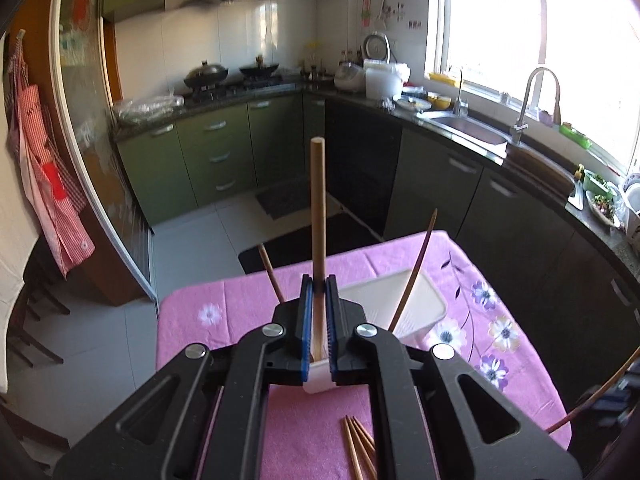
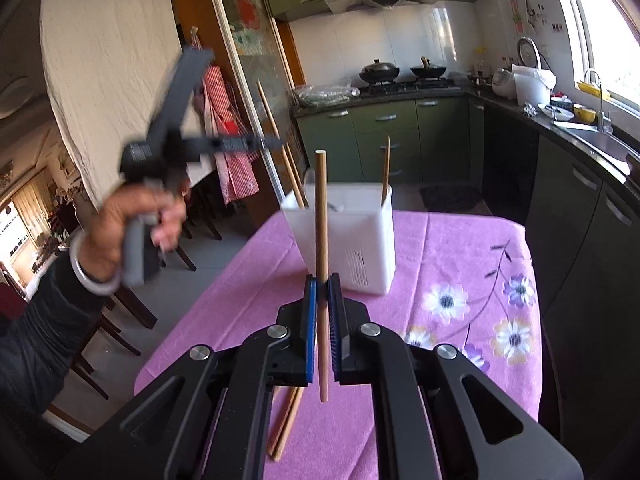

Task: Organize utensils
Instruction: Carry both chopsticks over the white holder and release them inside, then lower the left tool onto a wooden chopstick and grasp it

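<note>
Both hand-held grippers: left (image 1: 319,286), right (image 2: 322,282), jaws clamped.

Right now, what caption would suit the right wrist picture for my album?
Right gripper clamps an upright wooden chopstick before the white utensil holder on a pink floral tablecloth.

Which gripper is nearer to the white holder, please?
Left. The left gripper hangs just above the holder, while the right gripper is further back over the cloth, with the holder ahead of it.

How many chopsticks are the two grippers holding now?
2. One chopstick stands in the shut left gripper; the other stands in the shut right gripper. None seems hidden behind them.
</note>
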